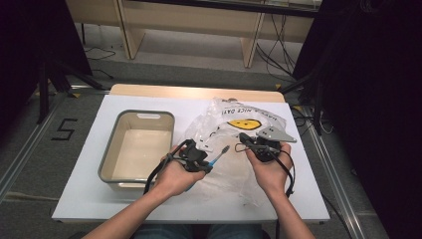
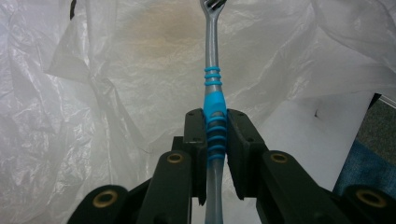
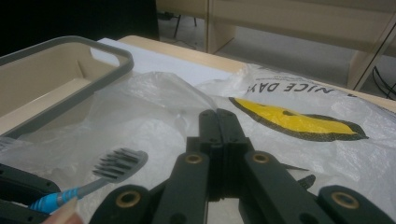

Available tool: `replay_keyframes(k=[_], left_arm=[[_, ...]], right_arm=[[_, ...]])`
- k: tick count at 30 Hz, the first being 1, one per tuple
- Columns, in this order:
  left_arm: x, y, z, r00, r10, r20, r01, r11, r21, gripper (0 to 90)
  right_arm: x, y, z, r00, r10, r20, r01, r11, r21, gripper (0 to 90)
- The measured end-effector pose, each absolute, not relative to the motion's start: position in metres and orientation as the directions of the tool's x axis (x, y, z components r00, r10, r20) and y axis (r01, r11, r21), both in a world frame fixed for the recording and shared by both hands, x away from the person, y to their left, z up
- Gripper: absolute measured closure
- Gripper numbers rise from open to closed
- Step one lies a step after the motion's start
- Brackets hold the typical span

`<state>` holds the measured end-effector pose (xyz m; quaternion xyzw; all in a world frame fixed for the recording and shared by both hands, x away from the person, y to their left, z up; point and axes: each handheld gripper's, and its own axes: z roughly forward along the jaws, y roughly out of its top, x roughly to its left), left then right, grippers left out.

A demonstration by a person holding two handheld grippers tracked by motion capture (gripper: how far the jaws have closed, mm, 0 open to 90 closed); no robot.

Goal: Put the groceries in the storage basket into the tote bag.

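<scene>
Count of things on the table

One toothbrush (image 2: 215, 116), one plastic bag (image 1: 234, 124), one beige bin (image 1: 137, 144); two hand-held grippers, the left gripper (image 1: 206, 162) and the right gripper (image 1: 249, 142).

A white-topped table (image 1: 79, 199) fills the frame's middle; a beige tub (image 1: 110, 149) lies left of centre, a crumpled plastic bag (image 1: 234, 124) right of it.

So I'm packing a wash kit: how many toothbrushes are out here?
1. The toothbrush is clamped by its blue grip in the left tool, bristles out over the plastic bag. More could be hidden inside the crumpled bag.
</scene>
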<state>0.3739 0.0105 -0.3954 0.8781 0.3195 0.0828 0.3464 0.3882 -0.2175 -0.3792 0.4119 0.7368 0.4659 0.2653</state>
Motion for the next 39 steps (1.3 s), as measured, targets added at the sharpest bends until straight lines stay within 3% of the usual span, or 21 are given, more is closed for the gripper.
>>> replay_keyframes(k=[39], left_arm=[[0.405,-0.015,-0.413,0.71,0.698,-0.088,0.589,-0.522,0.617,78.3]], right_arm=[[0.387,-0.212,-0.38,-0.536,0.844,-0.012,0.36,0.242,0.901,90.0]])
